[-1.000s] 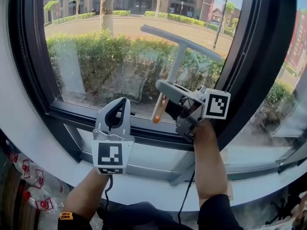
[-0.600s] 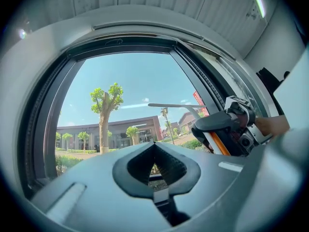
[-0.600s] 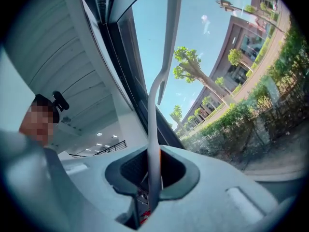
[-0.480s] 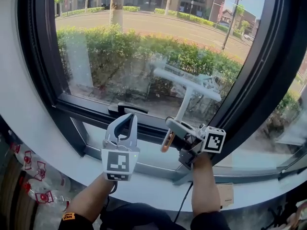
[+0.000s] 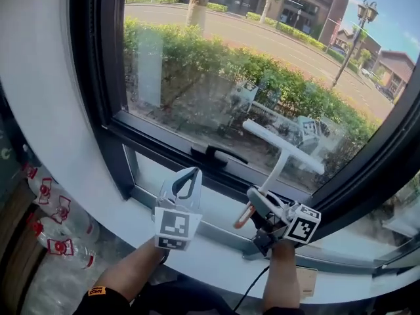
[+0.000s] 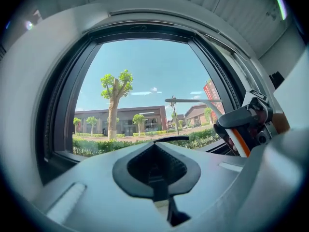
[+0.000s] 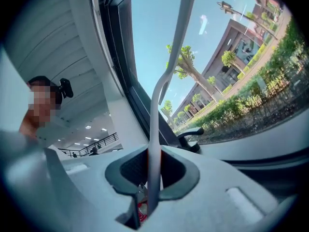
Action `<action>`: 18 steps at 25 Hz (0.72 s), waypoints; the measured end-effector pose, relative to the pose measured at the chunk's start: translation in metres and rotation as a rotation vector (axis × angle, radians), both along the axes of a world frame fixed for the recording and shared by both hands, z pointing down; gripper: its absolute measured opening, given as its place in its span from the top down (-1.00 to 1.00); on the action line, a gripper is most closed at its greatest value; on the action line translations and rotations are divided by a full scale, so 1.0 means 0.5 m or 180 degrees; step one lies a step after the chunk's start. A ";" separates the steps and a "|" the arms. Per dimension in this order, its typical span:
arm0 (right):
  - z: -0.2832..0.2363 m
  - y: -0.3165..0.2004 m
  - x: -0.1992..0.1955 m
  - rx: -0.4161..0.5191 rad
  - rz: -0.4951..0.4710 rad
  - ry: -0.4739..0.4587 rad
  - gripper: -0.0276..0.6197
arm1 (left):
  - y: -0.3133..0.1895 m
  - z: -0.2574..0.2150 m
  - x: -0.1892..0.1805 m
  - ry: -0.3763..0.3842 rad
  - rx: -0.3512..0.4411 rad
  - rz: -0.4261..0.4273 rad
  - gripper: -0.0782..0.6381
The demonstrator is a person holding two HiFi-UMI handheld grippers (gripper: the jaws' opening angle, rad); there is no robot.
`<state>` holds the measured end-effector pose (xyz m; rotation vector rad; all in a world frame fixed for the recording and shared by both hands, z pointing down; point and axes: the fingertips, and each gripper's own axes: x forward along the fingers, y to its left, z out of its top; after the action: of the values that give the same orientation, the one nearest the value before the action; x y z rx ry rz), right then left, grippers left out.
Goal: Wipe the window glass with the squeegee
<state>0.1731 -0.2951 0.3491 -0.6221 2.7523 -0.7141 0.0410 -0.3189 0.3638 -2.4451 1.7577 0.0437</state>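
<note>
As we look down in the head view, our right gripper [image 5: 261,210] holds the white squeegee [image 5: 282,151] with its blade tilted across the lower window glass [image 5: 190,71], right of the black latch handle [image 5: 220,155], while our left gripper [image 5: 186,184] hangs above the sill [image 5: 125,218]. From the left gripper view, its jaws sit together on nothing. From the right gripper view, the jaws clamp the squeegee's handle
</note>
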 end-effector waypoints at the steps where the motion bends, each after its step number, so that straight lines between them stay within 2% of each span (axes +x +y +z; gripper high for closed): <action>1: 0.010 0.001 -0.037 -0.0004 -0.0035 0.0064 0.81 | -0.001 0.016 -0.028 0.0006 -0.0060 -0.0064 0.73; 5: 0.049 0.012 -0.214 -0.0098 -0.0329 0.0231 0.81 | 0.007 0.072 -0.167 0.0041 -0.0282 -0.0368 0.73; 9: 0.063 0.007 -0.399 -0.0138 -0.0613 0.0396 0.81 | 0.015 0.092 -0.327 0.0115 -0.0312 -0.0613 0.73; 14: -0.028 -0.042 -0.580 0.0111 -0.0682 0.0416 0.81 | 0.029 0.023 -0.522 0.0017 -0.0039 -0.0937 0.73; 18: -0.151 -0.099 -0.679 0.0374 -0.0619 0.0279 0.81 | 0.042 -0.066 -0.634 -0.0103 0.0265 -0.1036 0.67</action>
<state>-0.1666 -0.3448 0.2735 -0.3733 2.9392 -0.5706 -0.2763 -0.2976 0.3308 -2.0637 2.0692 0.0437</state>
